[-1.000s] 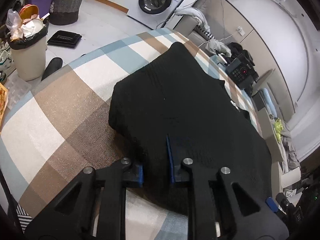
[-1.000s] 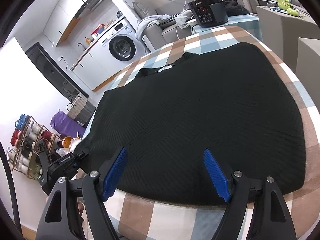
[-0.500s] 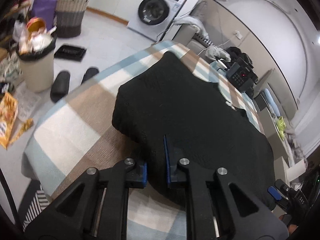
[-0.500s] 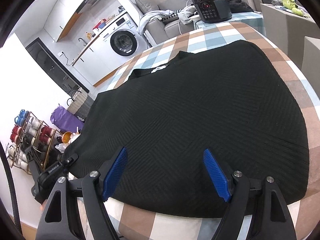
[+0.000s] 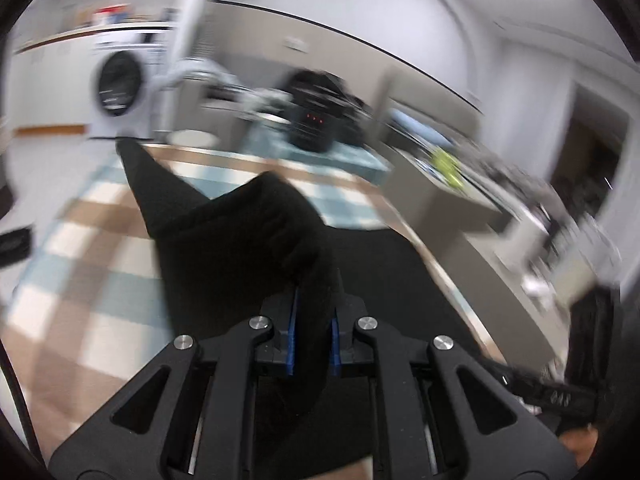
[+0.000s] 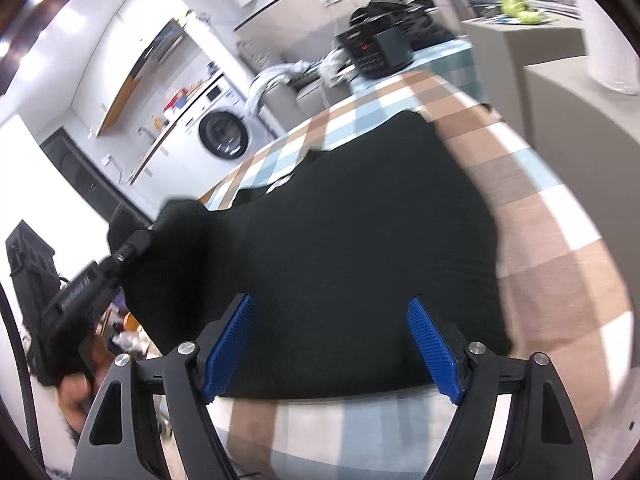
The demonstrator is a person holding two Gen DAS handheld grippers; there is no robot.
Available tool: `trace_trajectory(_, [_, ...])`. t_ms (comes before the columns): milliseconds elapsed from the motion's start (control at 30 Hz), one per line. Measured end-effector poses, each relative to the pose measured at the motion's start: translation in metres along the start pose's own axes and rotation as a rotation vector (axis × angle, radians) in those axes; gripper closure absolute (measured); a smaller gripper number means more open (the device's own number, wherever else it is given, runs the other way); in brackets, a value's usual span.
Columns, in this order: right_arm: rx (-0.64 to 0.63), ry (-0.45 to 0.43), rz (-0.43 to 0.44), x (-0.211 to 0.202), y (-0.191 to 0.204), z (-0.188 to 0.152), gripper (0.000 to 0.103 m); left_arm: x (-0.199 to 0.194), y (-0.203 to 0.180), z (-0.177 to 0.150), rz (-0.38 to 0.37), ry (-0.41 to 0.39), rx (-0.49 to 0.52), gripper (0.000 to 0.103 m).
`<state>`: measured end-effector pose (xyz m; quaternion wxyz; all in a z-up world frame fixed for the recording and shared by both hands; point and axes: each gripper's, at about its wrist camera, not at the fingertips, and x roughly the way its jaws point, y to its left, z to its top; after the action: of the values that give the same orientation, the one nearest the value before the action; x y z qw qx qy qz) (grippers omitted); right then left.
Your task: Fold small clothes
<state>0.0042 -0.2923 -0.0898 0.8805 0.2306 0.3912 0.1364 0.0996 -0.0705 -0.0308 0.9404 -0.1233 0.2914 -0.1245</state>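
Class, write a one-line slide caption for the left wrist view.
Left hand-held gripper shut on a black garment, lifting its edge above the checked tablecloth.

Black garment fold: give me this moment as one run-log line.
left gripper: shut on black garment, edge lifted | right gripper: open, over near hem | checked tablecloth: under garment

Black garment (image 6: 360, 240): one, spread over the checked surface (image 6: 560, 240)
Grippers: two, the left gripper (image 5: 313, 336) and the right gripper (image 6: 330, 344)
Blue fingers (image 6: 430, 344): two on each gripper, four in all
Washing machine (image 6: 222, 132): one
Black appliance with red lights (image 6: 376, 50): one
Hands in view: one (image 6: 74, 396), on the left gripper's handle
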Motion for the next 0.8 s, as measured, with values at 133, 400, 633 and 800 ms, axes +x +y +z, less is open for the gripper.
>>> trace_trajectory(133, [0.033, -0.013, -0.029, -0.008, -0.016, 0.002, 0.021, 0.039, -0.035, -0.032, -0.129, 0.215, 0.068, 0.083])
trace_trajectory(400, [0.027, 0.016, 0.023, 0.006, -0.008, 0.007, 0.021, 0.015, -0.002, -0.064, -0.143, 0.248, -0.011, 0.053])
trace_trajectory(633, [-0.044, 0.138, 0.116, 0.046, 0.025, -0.007, 0.021, -0.012, 0.061, -0.059, -0.012, 0.205, -0.13, 0.052])
trace_trajectory(800, [-0.042, 0.194, 0.119, 0.06, 0.027, -0.018, 0.03, -0.018, 0.096, -0.057, 0.041, 0.197, -0.184, 0.052])
